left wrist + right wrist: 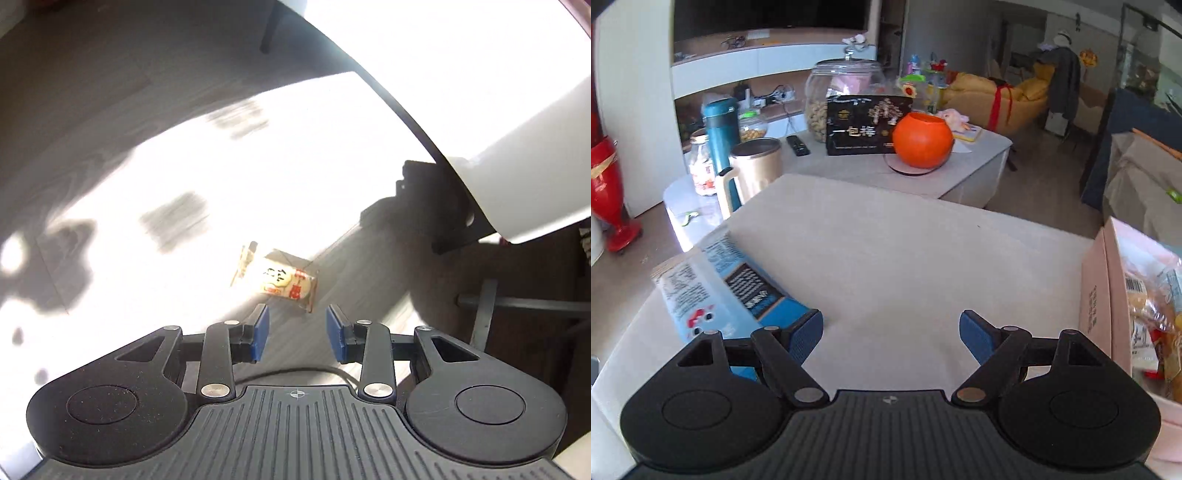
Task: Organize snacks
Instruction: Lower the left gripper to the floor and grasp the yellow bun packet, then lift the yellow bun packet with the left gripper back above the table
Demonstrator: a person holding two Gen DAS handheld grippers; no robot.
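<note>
In the left wrist view a small wrapped snack (286,282) with red and black print lies on the wooden floor, partly in bright sunlight. My left gripper (297,332) is open and empty, just short of it and above the floor. In the right wrist view my right gripper (890,338) is open and empty over a white table (886,251). A light blue snack bag (727,291) lies on the table at my left finger. A pink box (1100,299) holding several wrapped snacks (1152,306) stands at the right edge.
A white table edge (509,177) overhangs the floor at right, with dark metal legs (484,314) below. Beyond the white table a second table (857,170) carries an orange pot (922,139), a black box, a glass jar, a teal flask and a beige kettle (753,170).
</note>
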